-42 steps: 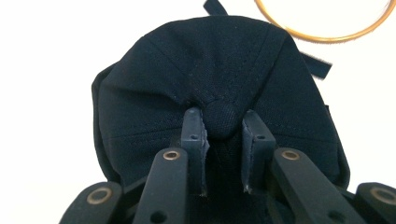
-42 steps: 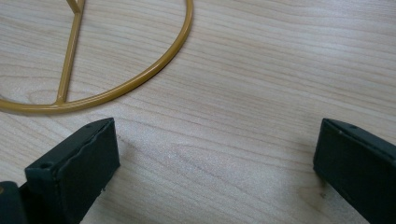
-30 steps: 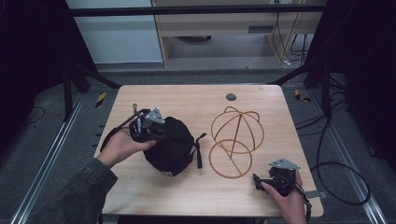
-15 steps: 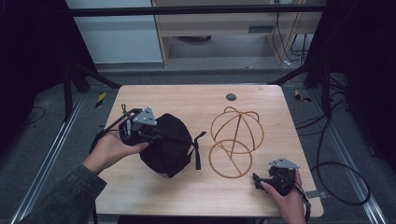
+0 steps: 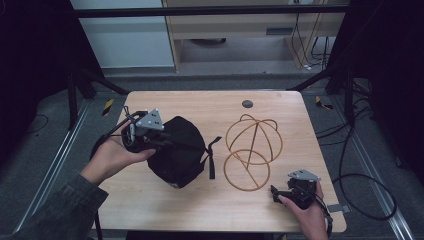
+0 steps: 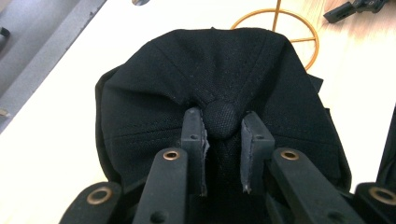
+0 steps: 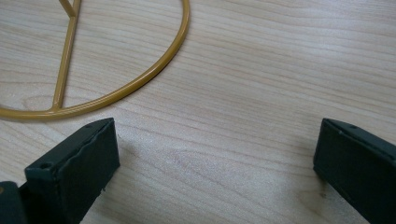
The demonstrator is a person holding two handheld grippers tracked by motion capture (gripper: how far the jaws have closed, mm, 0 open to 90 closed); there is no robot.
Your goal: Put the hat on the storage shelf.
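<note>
Wooden table (image 5: 200, 105), dark room. Left gripper (image 6: 221, 128) pinches black cap (image 6: 215, 88) at its crown button, cap at table's left half beside gold wire hat stand (image 5: 251, 150). Right gripper (image 7: 215, 158) spread wide, resting near stand's base ring.

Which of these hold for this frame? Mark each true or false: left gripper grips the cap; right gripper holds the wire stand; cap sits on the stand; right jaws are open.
1. The left gripper pinches the black cap at its top button. True.
2. The right gripper holds the gold wire stand. False: it rests apart, on the table.
3. The cap sits on the stand. False: beside it.
4. The right jaws stand open. True.
</note>
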